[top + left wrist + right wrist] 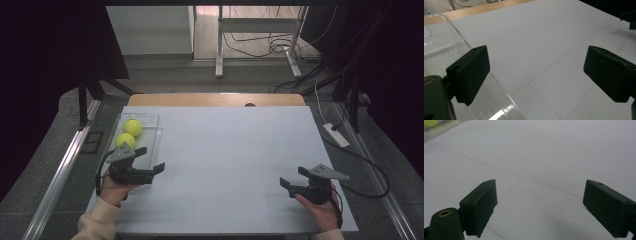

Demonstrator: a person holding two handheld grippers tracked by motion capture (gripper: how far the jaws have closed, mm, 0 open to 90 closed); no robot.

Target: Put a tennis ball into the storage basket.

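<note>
Two yellow-green tennis balls (132,127) (125,140) lie in a clear plastic tray (152,131) at the table's left. My left gripper (150,159) is open at the tray's near right corner. In the left gripper view (536,70) one jaw hangs over the tray's wall (461,42) and the other over bare table, with nothing between them. My right gripper (294,176) is open low over the white table at the near right. Its own view (540,205) has bare table between the jaws and a ball (430,122) far off at the top left.
The white tabletop (230,150) has a wooden strip (215,100) along its far edge. A metal rail (65,165) runs along the left side. Cables and a power strip (336,135) lie on the floor to the right.
</note>
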